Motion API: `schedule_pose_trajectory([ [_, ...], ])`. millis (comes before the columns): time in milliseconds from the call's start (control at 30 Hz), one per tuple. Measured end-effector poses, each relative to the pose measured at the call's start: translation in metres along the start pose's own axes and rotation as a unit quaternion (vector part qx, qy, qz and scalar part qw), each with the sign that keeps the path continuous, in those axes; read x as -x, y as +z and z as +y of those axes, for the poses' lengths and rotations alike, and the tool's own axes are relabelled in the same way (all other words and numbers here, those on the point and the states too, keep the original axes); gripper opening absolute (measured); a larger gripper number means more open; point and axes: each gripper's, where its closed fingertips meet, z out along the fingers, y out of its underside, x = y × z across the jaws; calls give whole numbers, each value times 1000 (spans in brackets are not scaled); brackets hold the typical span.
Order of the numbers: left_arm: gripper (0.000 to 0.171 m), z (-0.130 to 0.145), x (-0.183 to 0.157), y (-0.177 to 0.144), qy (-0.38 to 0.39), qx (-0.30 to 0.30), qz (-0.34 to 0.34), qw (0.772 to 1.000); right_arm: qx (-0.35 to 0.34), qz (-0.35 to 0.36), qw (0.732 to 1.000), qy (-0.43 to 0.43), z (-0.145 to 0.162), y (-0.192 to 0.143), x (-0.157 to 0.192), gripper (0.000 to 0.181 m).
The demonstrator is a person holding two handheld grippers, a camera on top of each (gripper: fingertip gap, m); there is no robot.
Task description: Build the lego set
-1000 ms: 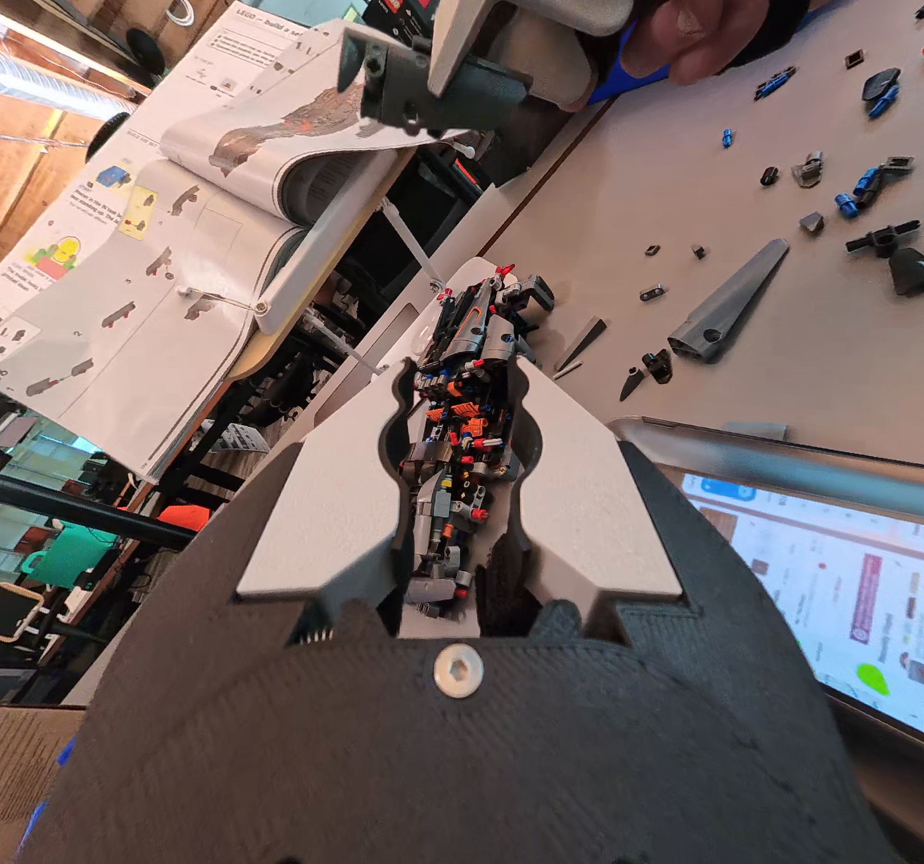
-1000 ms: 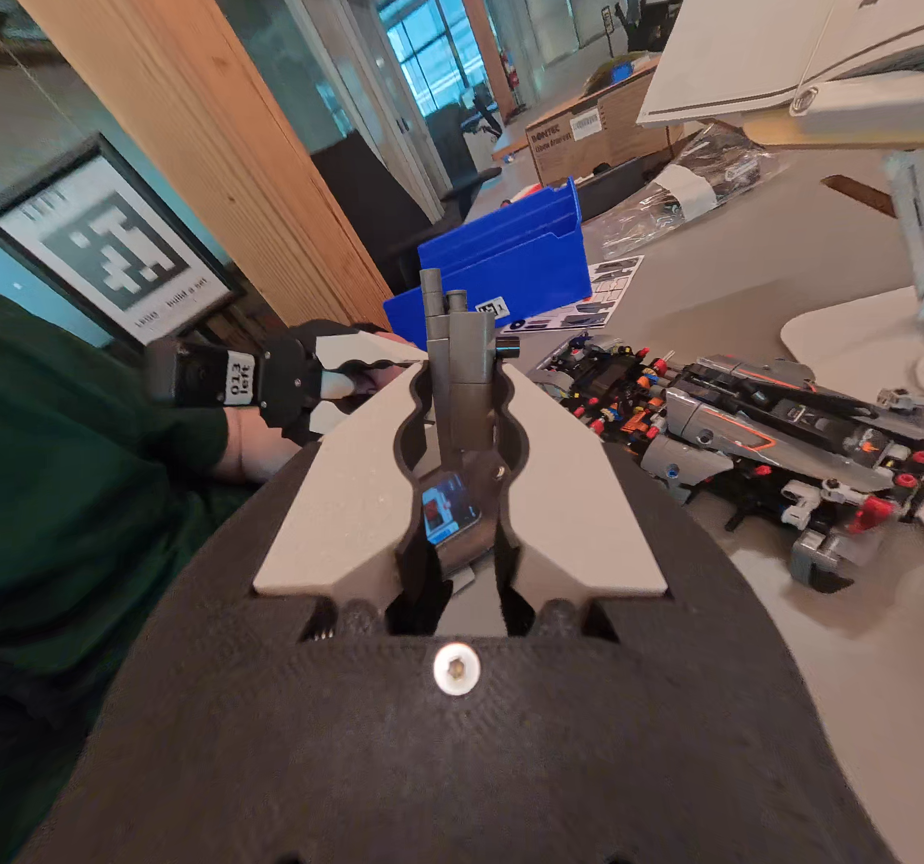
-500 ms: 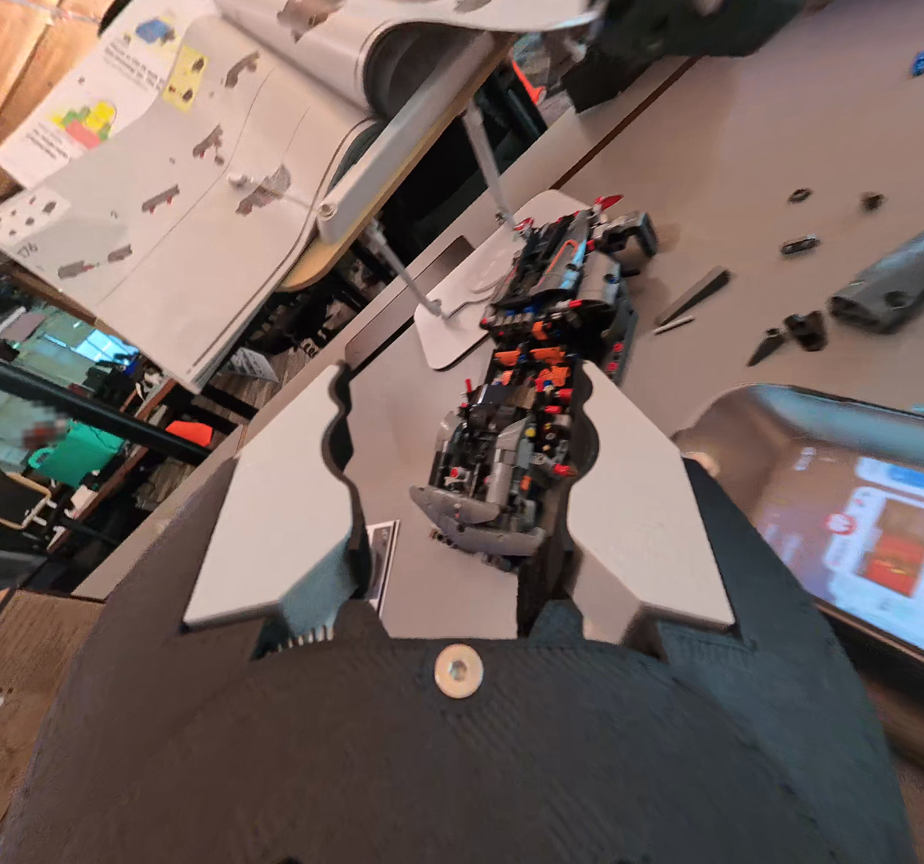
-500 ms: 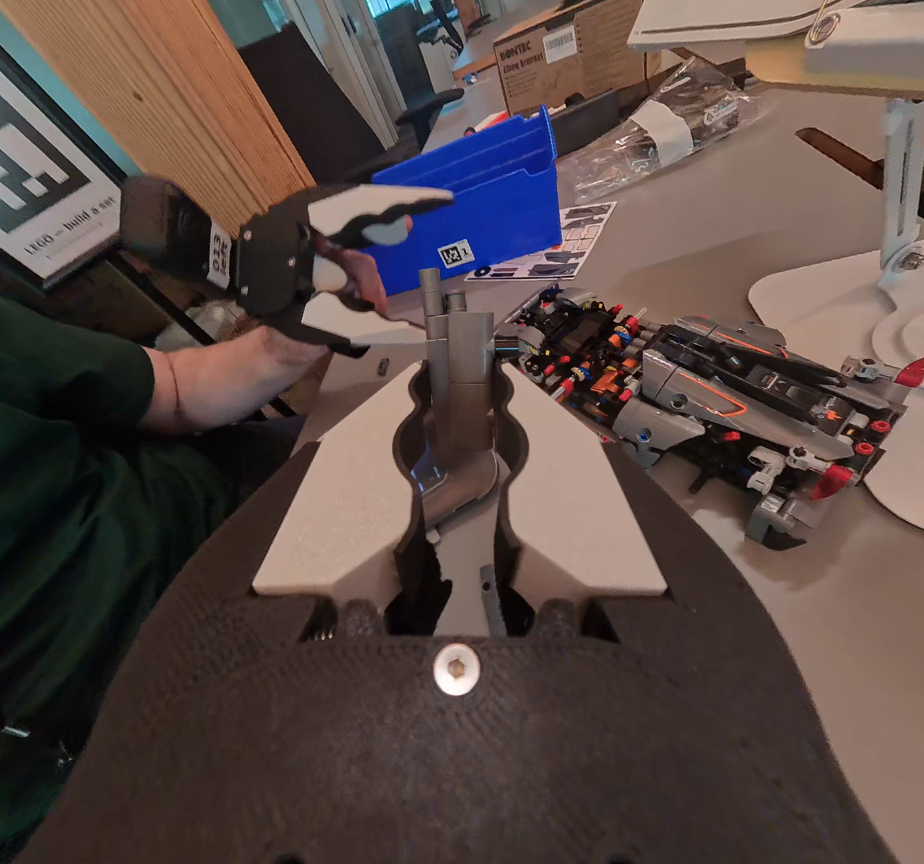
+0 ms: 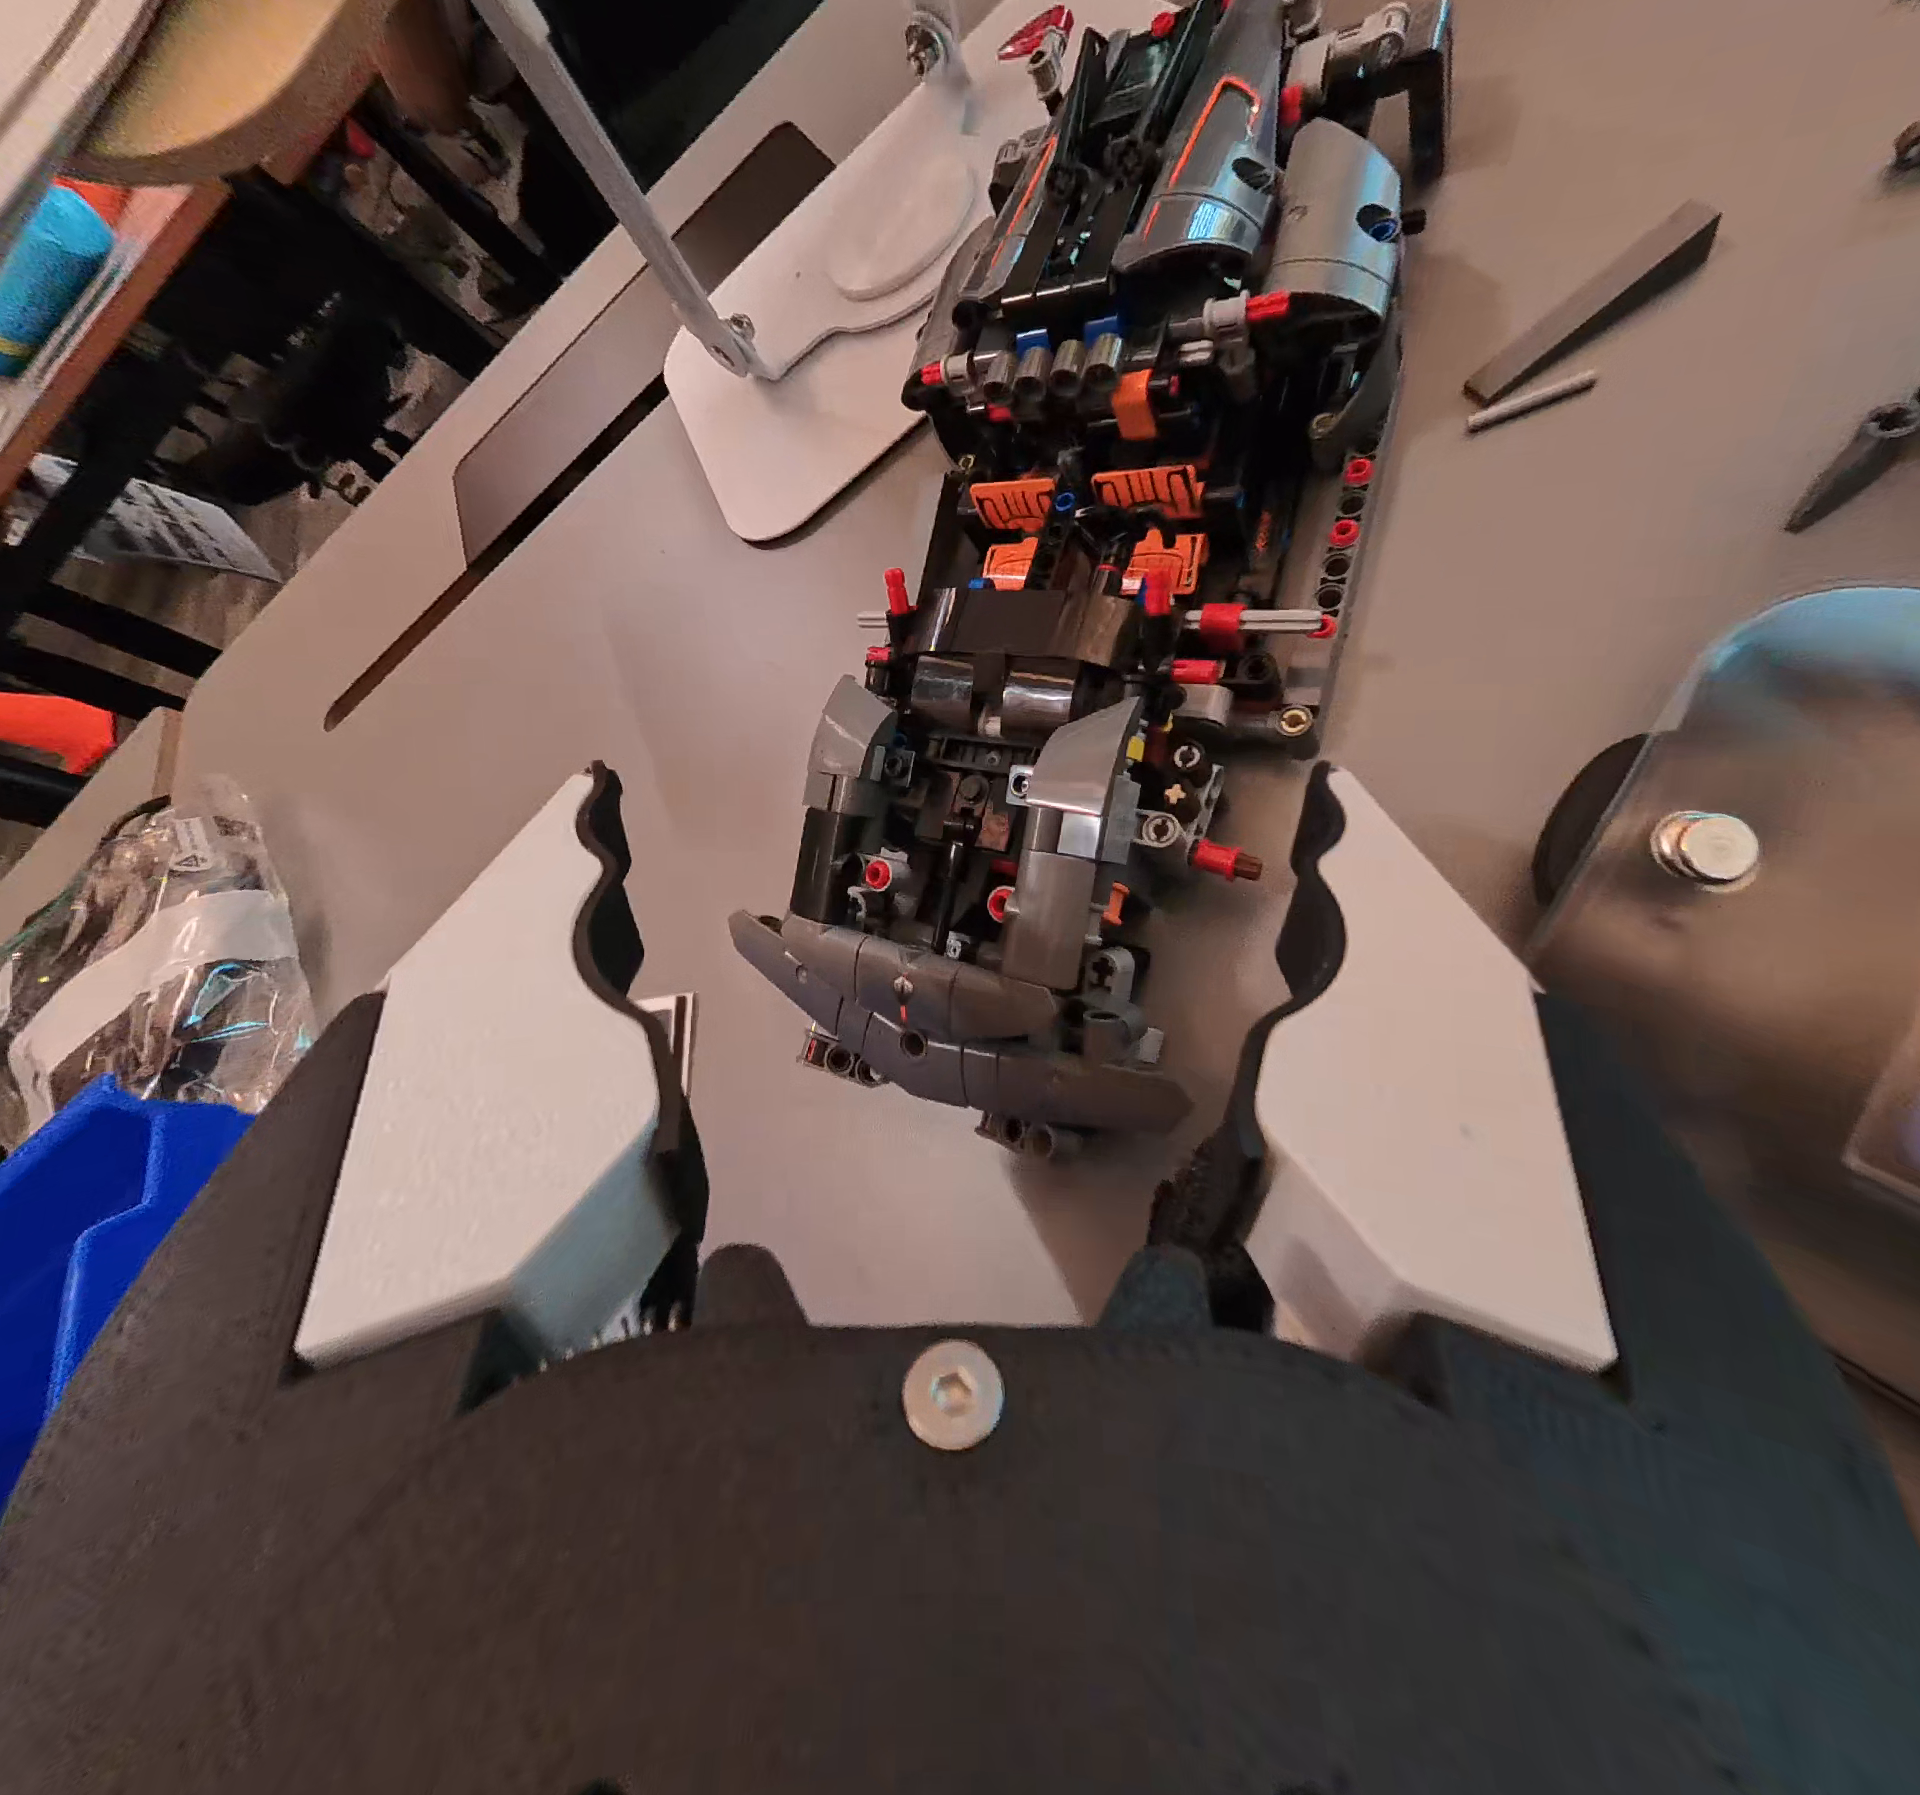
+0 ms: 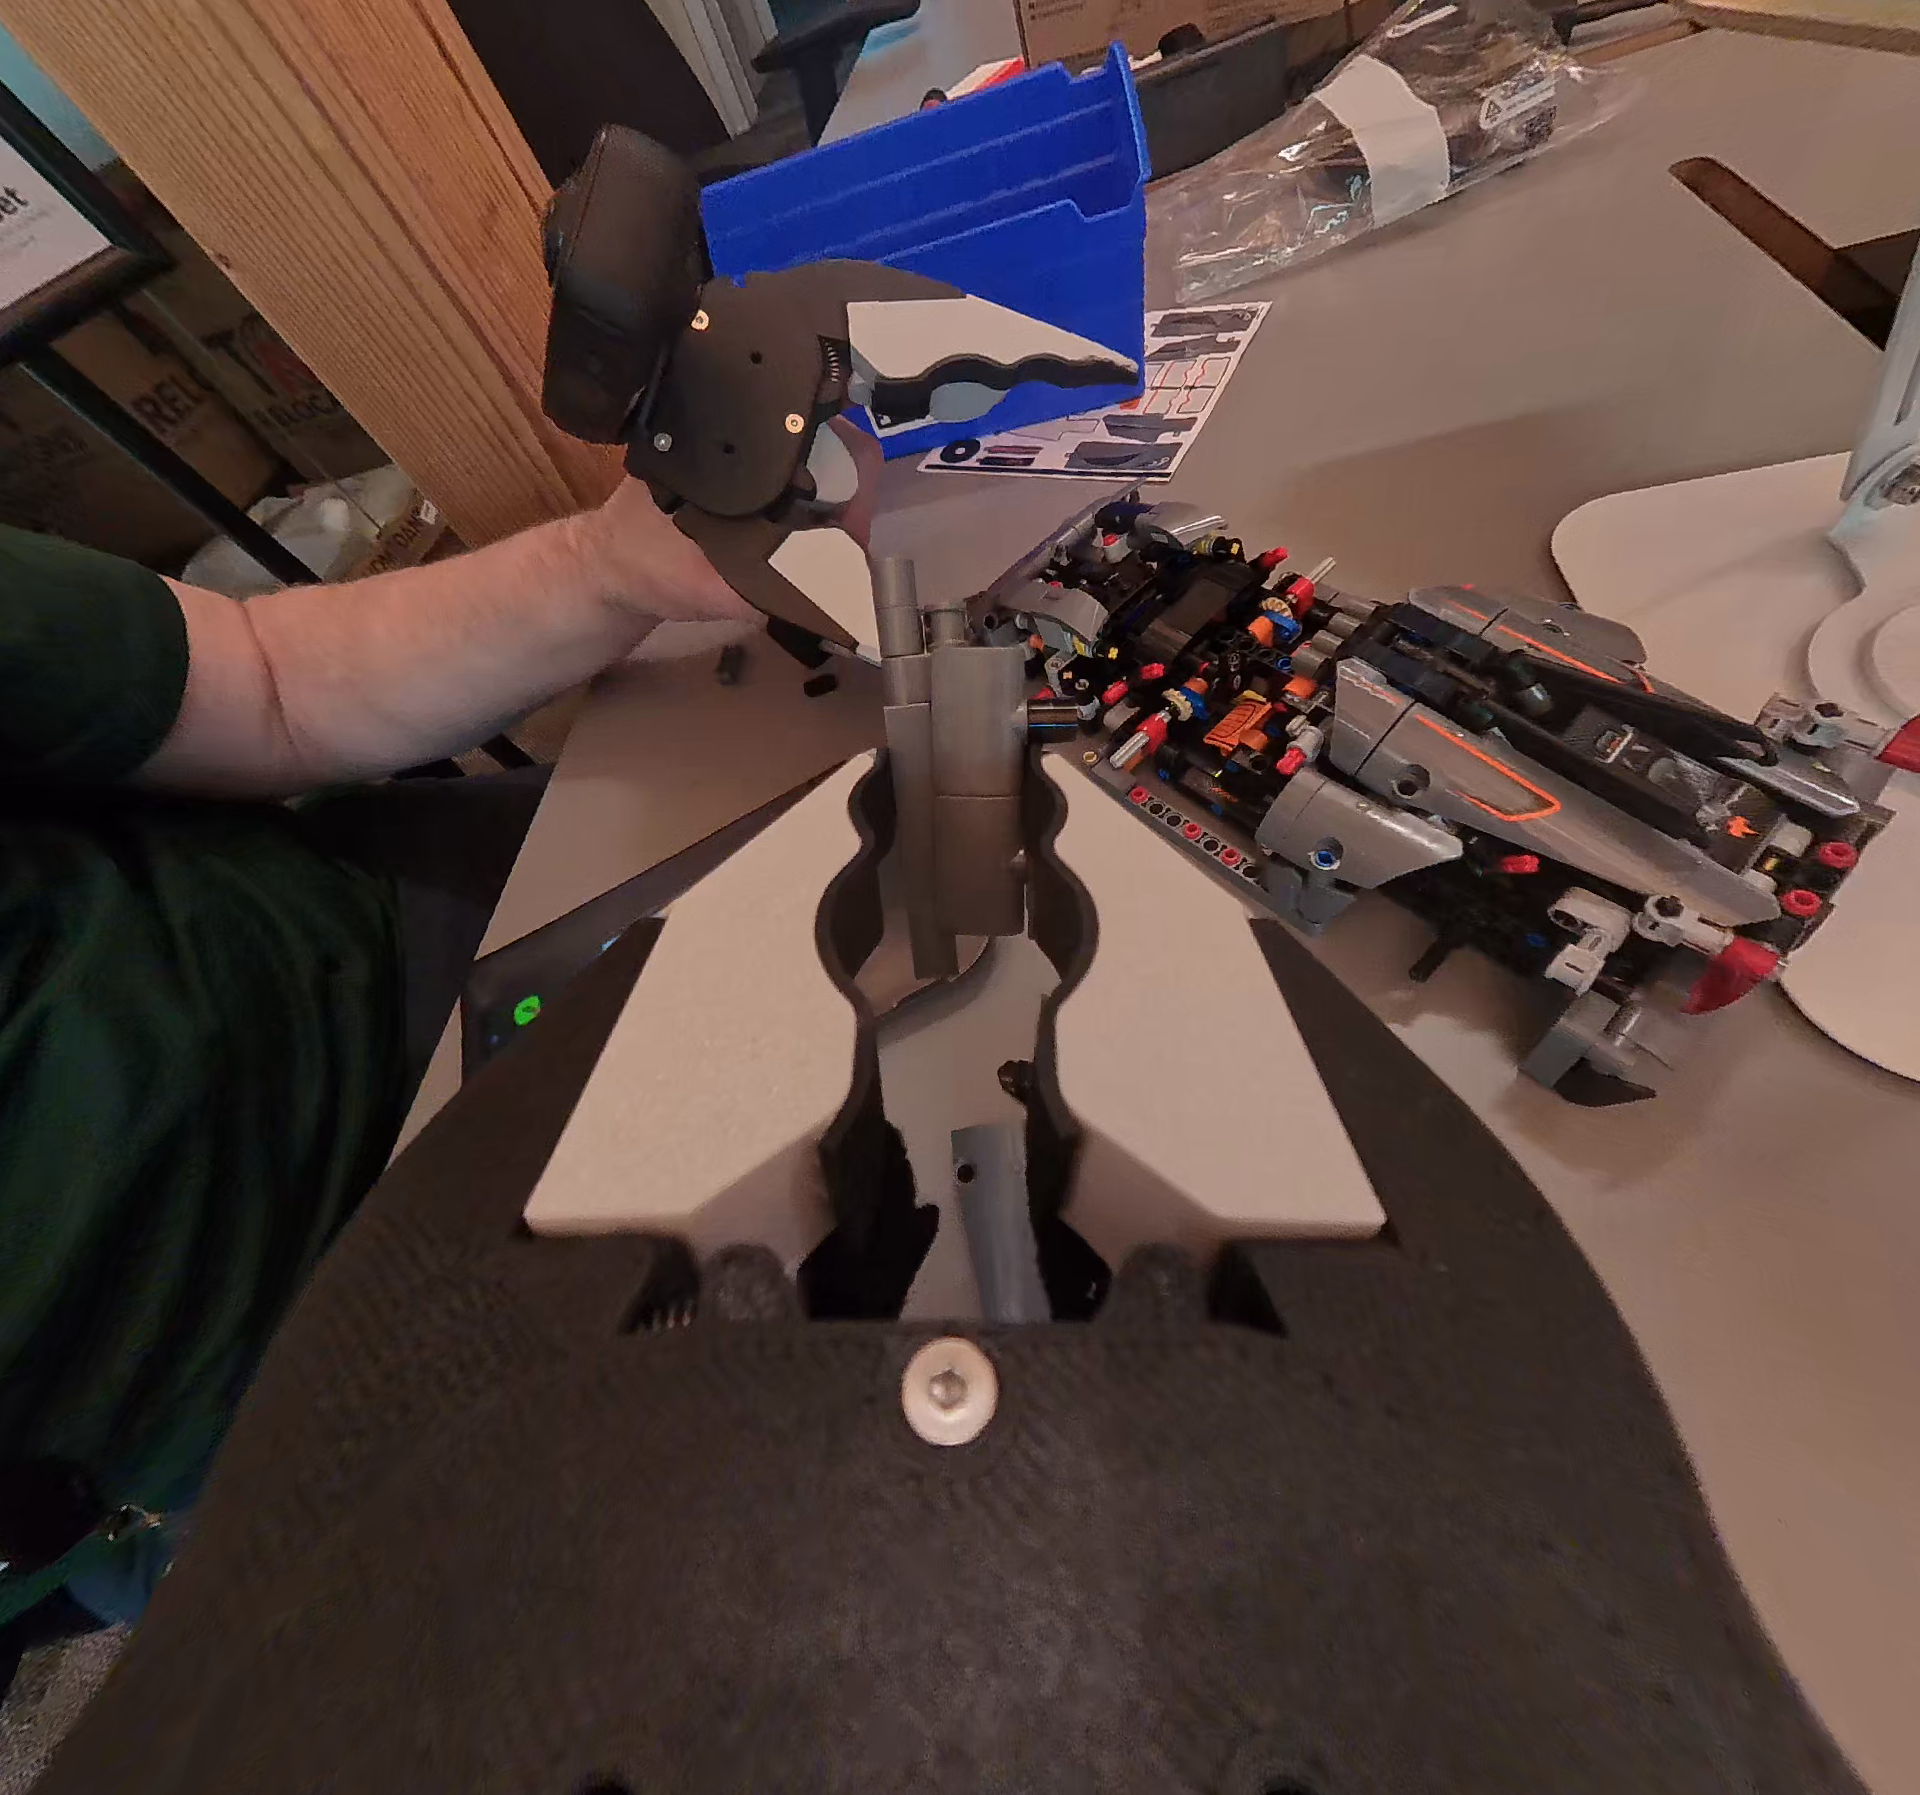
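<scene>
A part-built dark grey, black and orange Lego car lies on the grey table. My left gripper is open wide and empty, hovering just above the car's front end with a finger on each side of it. In the right wrist view its upper finger shows, held by a hand to the left of the car. My right gripper is shut on a grey Lego sub-assembly, held upright close to the car's front and side.
A blue bin, a sticker sheet and a plastic bag of parts lie behind the car. The white book-stand base is beside the car. Loose dark pieces and a metal stand are to the right. A grey part lies under my right gripper.
My left gripper has opened wider and dropped toward the car's front. My right gripper has carried the grey sub-assembly down and nearer the car.
</scene>
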Motion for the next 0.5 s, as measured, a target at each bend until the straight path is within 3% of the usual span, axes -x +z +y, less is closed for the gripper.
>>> schedule_pose_trajectory([
  [300, 125, 6, 10, 12, -2, -4, -4, 1000, 17, 10, 1000, -19, 5, 3, 0, 22],
  [500, 120, -11, 14, 4, 7, -70, 31, 997, 28, 17, 999, -24, 10, 8, -3, 22],
])
